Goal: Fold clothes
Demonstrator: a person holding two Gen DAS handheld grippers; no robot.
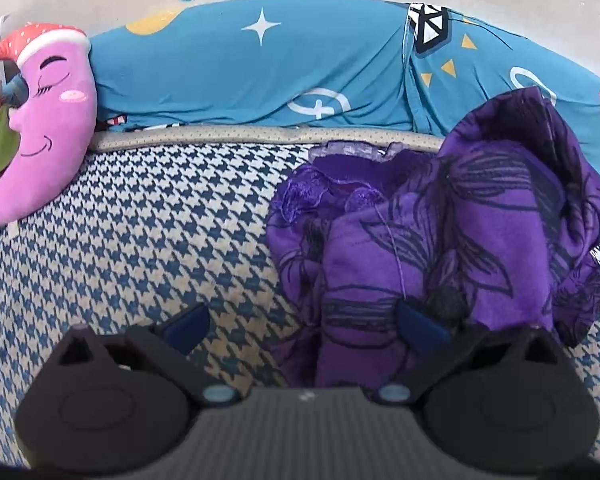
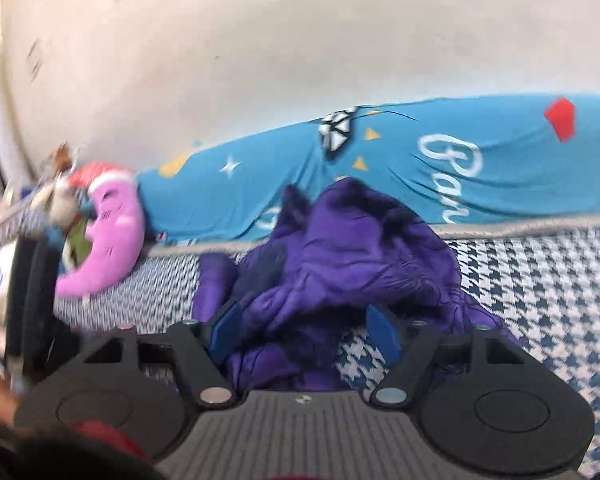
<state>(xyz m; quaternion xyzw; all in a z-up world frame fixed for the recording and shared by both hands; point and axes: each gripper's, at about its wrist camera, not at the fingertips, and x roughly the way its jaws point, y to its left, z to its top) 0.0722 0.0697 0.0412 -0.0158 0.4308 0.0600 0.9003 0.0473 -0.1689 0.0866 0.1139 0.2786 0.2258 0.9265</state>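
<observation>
The left tool stands wide open, pads pressing on nothing; its right-hand pad sits at the near fold of the crumpled purple garment with dark line-drawn flowers and a lace trim, its left-hand pad over bare cover. The right tool gapes too, cloth lying between its pads but not pinched. The garment is heaped on the blue-and-cream houndstooth bed cover — ahead and rightward of the left tool, dead ahead of the right, which looks nearer. No long axis shows in the heap. No containers are visible.
</observation>
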